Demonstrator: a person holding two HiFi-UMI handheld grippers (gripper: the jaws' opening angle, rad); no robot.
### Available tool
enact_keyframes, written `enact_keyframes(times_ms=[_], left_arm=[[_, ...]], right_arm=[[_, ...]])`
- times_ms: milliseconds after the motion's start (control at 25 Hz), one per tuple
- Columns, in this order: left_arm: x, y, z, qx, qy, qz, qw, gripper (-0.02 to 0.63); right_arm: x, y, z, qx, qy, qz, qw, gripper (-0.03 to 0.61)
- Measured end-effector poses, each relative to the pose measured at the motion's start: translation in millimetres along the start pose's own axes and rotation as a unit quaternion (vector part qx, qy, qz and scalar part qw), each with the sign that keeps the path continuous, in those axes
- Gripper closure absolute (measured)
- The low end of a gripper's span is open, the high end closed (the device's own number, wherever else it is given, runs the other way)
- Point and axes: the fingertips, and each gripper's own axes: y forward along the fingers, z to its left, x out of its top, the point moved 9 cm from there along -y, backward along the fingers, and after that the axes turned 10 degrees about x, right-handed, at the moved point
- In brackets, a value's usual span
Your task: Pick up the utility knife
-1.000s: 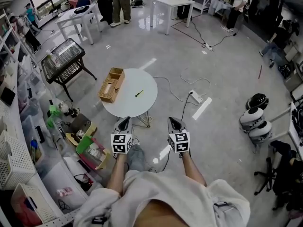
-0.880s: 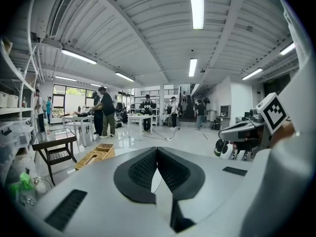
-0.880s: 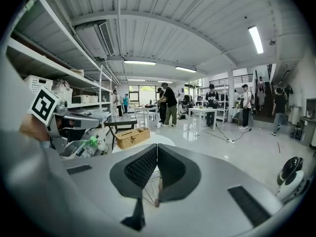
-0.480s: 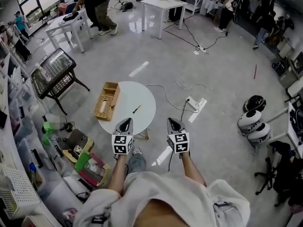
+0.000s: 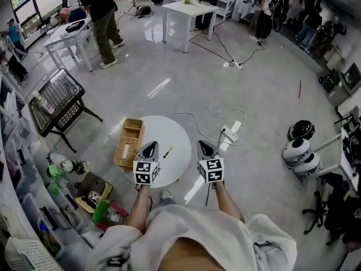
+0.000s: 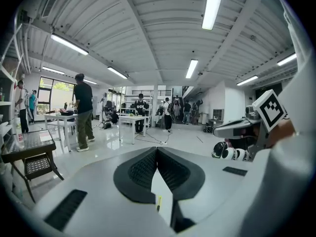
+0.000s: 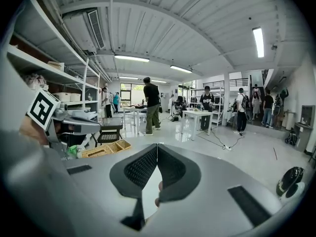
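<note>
The utility knife [image 5: 167,152] is a slim, short tool, yellow along its body with a dark end. It lies flat and slanted on the bare white top of the small round table [image 5: 176,130], apart from everything else; a wicker basket [image 5: 128,143] sits at the table's left edge, overhanging it. From the head view the left gripper [image 5: 150,145] shows just left of the knife and the right gripper [image 5: 202,145] at the table's right rim, though how high either hangs above the top cannot be read. In each gripper's own view the jaws are pressed together with nothing between them, so no grasp has begun. I judge this to be the approach, with the pick-up itself not yet started. The next move seems to call for choosing one gripper, probably the nearer left one, parting its jaws, tipping it down over the knife, and setting the jaws across the narrow body, not along it. Being thin and flat on a smooth top, the knife would likely skid if nudged, so a square, low closing looks needed.
</note>
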Motion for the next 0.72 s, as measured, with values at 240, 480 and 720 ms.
enact_keyframes(times_ms=[240, 480, 720], left_arm=[[5, 32, 40, -0.008, -0.006, -0.002, 0.9999, 0.592], [7, 55, 69, -0.015, -0.006, 0.004, 0.9999, 0.592], [5, 71, 78, -0.023, -0.005, 0.010, 0.9997, 0.592]], right_arm=[[21, 50, 2, -0.005, -0.007, 0.002, 1.000, 0.546], [29, 81, 4, -0.013, -0.005, 0.007, 1.000, 0.546], [21, 88, 3, -0.020, 0.005, 0.018, 1.000, 0.546]])
